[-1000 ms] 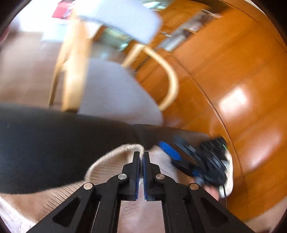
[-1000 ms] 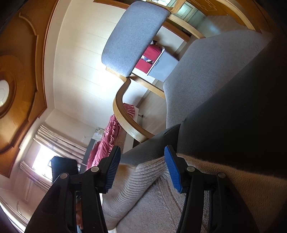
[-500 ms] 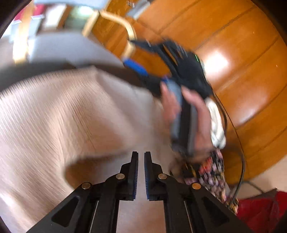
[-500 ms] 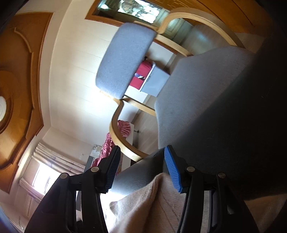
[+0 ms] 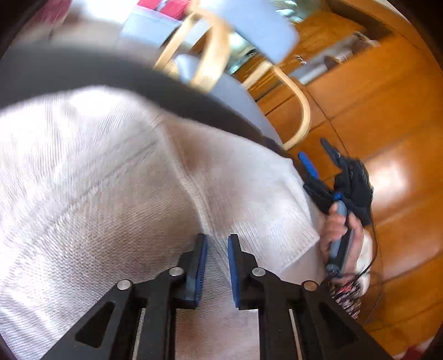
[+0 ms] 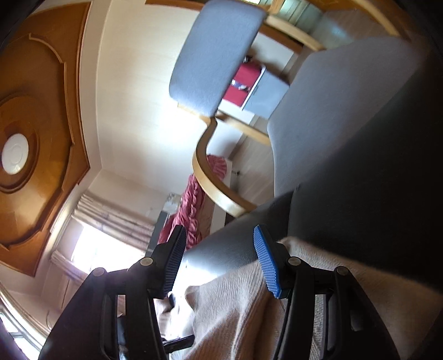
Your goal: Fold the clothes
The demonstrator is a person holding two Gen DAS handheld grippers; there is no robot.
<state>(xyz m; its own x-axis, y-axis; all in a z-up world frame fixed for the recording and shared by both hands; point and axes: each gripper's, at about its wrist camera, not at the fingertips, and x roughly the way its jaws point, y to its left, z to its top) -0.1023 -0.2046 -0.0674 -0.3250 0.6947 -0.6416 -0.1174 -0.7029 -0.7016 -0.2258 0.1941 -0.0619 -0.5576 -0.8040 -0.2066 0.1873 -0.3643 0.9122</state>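
A beige knit sweater [image 5: 110, 180] lies spread over a dark tabletop [image 5: 83, 69], with a fold ridge running down its middle. My left gripper [image 5: 217, 243] hovers low over that ridge. Its jaws are opening, and the blue pads stand a little apart with no fabric pinched between them. At the sweater's right edge a hand [image 5: 336, 227] holds my right gripper [image 5: 315, 152], which points away over the table's edge. In the right wrist view the right gripper [image 6: 218, 246] is open and empty. The sweater [image 6: 235, 310] bunches below and behind its fingers on the dark tabletop [image 6: 360, 180].
A grey padded chair [image 5: 263, 25] with bent wooden arms [image 5: 301, 110] stands just past the table's far edge; it is also in the right wrist view as the chair [image 6: 216, 55]. A glossy wooden floor [image 5: 387, 138] lies to the right. A cable trails by the hand.
My left gripper was shut on the sweater's edge, swept across and down over the garment, and its pads have now parted. In the right wrist view the sweater has sunk lower.
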